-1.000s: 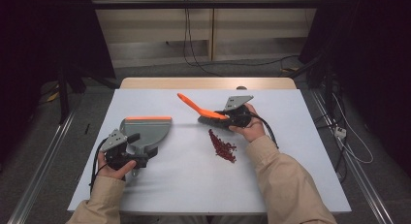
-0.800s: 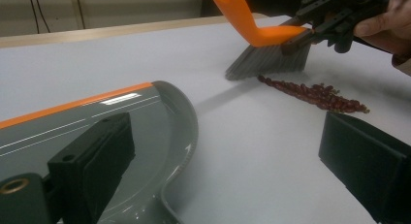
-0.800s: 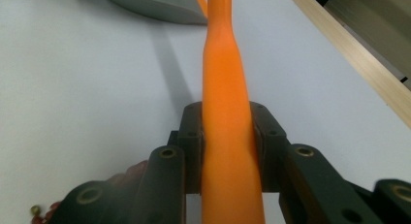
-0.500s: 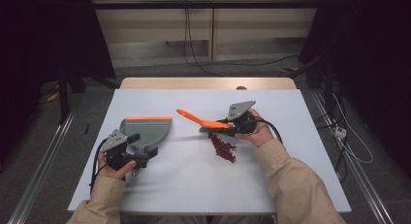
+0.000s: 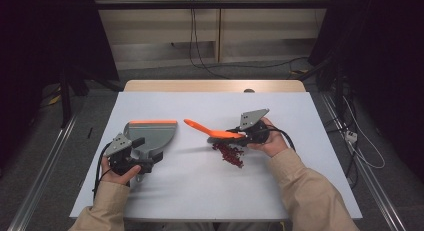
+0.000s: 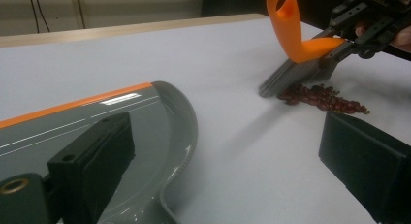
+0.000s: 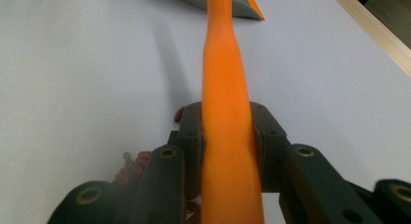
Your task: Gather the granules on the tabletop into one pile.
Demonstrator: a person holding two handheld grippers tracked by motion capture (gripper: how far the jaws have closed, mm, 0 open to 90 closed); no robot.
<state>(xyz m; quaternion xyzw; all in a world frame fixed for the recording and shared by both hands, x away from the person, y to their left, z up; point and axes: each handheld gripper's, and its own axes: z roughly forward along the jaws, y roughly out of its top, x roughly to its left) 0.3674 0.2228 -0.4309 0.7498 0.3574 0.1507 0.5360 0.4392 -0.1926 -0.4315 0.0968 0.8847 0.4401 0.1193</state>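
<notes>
A grey dustpan [image 5: 150, 133] with an orange front lip lies at the table's left. My left gripper [image 5: 149, 157] sits over its handle end, jaws wide apart, one jaw above the pan [image 6: 121, 122]. A small heap of red beans [image 5: 230, 155] lies at mid-table. My right gripper [image 5: 239, 137] is shut on the handle of an orange brush [image 5: 210, 131]. The brush's grey bristles [image 6: 291, 78] touch the beans [image 6: 324, 98] at the heap's far end. In the right gripper view the orange handle [image 7: 225, 88] runs up between the shut jaws, with beans [image 7: 133, 168] at lower left.
The white tabletop [image 5: 200, 191] ends in a wooden strip [image 5: 215, 86] at the far side. Cables [image 5: 200, 46] trail on the floor behind it. Metal rails [image 5: 45, 171] run along both sides of the table.
The right gripper has brought the brush down and toward the person, from above the table onto the far end of the bean heap. The left gripper and dustpan have stayed put.
</notes>
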